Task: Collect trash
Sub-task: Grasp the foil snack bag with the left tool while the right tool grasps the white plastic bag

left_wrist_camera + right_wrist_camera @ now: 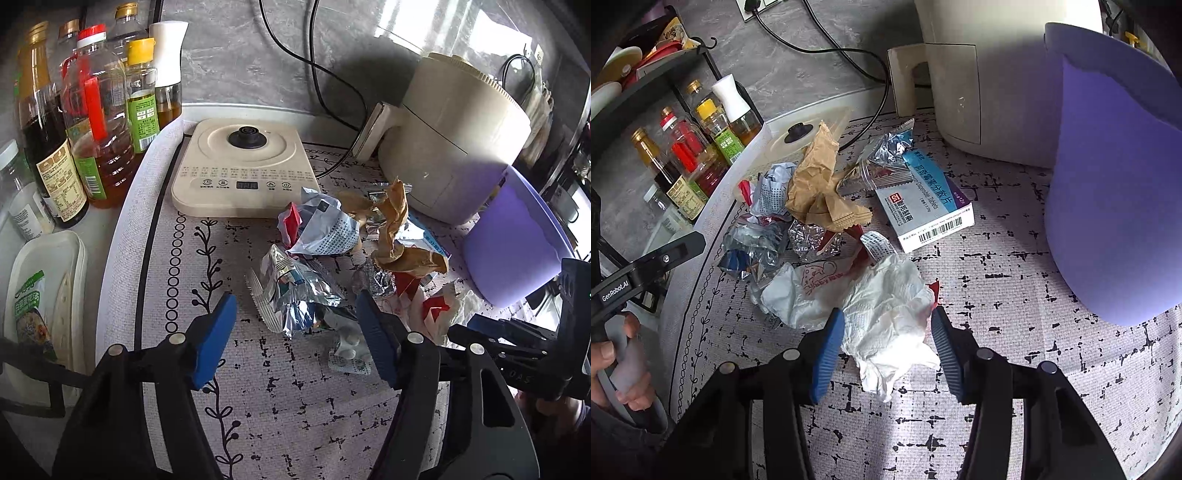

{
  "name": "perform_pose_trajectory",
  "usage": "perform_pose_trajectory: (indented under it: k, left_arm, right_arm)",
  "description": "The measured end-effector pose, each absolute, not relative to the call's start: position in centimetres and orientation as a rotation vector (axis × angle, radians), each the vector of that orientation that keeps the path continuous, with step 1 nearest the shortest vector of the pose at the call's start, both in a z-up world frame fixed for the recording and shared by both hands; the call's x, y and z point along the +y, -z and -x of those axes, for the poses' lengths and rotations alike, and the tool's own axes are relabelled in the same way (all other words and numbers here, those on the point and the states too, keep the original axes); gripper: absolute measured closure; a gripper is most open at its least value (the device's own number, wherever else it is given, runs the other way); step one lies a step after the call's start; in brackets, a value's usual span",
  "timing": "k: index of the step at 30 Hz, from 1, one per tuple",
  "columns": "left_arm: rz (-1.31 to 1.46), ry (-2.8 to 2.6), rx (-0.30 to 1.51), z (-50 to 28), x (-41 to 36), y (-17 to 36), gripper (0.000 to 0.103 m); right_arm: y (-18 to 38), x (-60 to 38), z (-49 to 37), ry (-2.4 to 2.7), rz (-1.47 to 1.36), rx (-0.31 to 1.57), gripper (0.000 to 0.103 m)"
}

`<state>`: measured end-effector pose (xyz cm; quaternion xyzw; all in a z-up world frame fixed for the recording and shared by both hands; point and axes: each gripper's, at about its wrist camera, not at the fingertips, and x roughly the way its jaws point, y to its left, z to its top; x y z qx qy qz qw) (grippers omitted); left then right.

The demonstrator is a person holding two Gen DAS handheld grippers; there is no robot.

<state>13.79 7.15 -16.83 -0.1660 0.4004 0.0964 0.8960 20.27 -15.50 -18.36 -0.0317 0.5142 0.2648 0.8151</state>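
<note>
**Both grippers over the litter pile, neither clamped**

A heap of litter lies on the grey patterned table mat [295, 406], between the beige induction base [240, 170] and the lilac plastic bin [1115, 184], which stands beside the cream air fryer [454, 140].

Left gripper [295, 325]: blue pads apart, straddling a crumpled silver foil wrapper [295, 291]. The pads stand clear of the foil on both sides; no grip.

Right gripper [888, 332]: blue pads apart, set to either side of a crumpled white paper tissue [886, 332]. The pads sit very close to the tissue's edges; whether they actually press on it cannot be settled from this angle, though a gap seems to remain.

Other litter: a twisted brown paper bag [816, 181], a white and blue tablet box [923, 206] lying flat near the bin, and a white printed wrapper [805, 291] just beside the tissue.

Oil and sauce bottles [92, 122] stand off the mat's far left edge.
</note>
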Motion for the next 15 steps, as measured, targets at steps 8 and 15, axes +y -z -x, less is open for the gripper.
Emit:
perform_pose_trajectory:
  k: [8,15]
  left_arm:
    - [0.369,-0.209,0.892,-15.5,7.2,19.7,0.059]
    - [0.394,-0.224,0.890,-15.8,7.5,20.7,0.083]
  right_arm:
    - [17.7,-15.7,-20.2,-0.605,0.031,1.101,0.087]
    - [16.3,-16.8,-19.3,-0.612,0.041,1.079,0.087]
